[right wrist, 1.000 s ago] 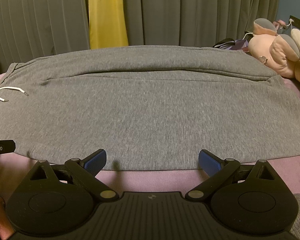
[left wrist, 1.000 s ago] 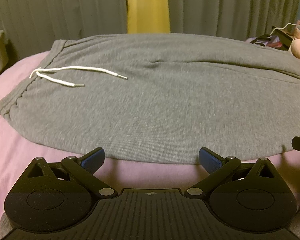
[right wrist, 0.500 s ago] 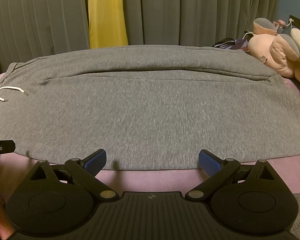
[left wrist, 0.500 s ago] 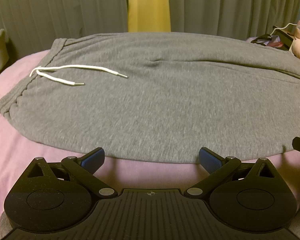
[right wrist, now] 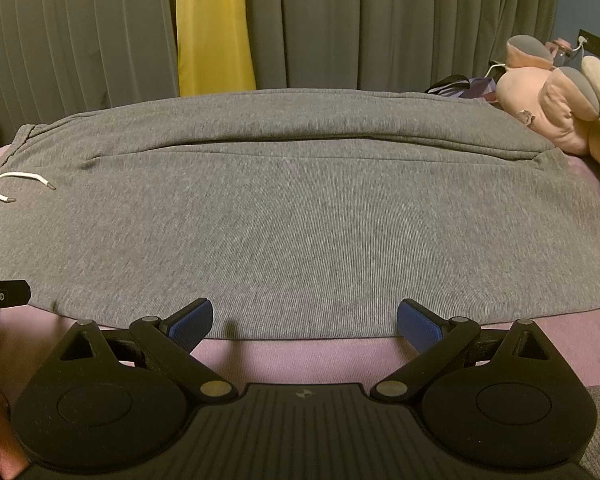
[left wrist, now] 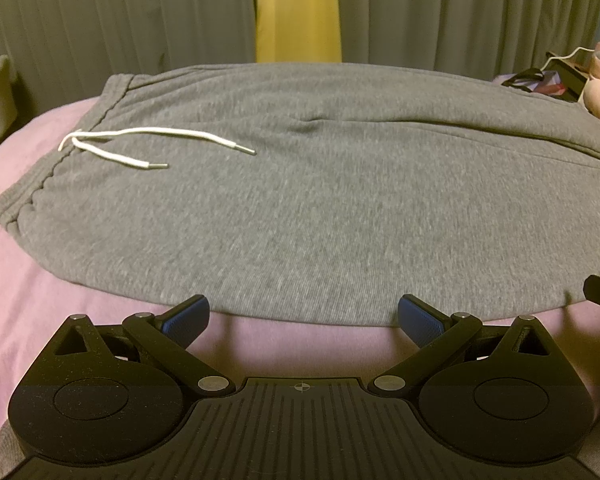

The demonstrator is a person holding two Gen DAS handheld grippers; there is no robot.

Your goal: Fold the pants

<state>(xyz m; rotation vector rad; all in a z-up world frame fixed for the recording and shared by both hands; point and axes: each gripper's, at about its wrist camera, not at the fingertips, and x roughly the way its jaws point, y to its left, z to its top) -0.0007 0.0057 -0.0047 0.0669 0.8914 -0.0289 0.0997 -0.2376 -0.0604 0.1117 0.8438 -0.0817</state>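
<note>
Pants [left wrist: 320, 216] in grey jersey lie spread flat across the pink bedcover [left wrist: 28, 280], filling the middle of both views, waistband toward the left of the frame with its white drawstring [left wrist: 140, 148] loose on the cloth, legs running off to the right and one lying alongside the other with a seam line between them in the upper half; we hold our left gripper [left wrist: 303, 318] at the bottom of its view, blue pads wide apart and gripping nothing, set just short of the near hem, and our right gripper [right wrist: 305, 319] likewise parted and empty at the same hem farther toward the leg end; we judge that the two tools are posted side by side along the near edge so each can pinch it and carry it over the far half in one even fold, which has not yet begun; grey curtains [right wrist: 360, 24] with a yellow strip hang behind in the upper frame, and a pink plush toy [right wrist: 556, 116] rests at the upper right, just beyond the cuffs
</note>
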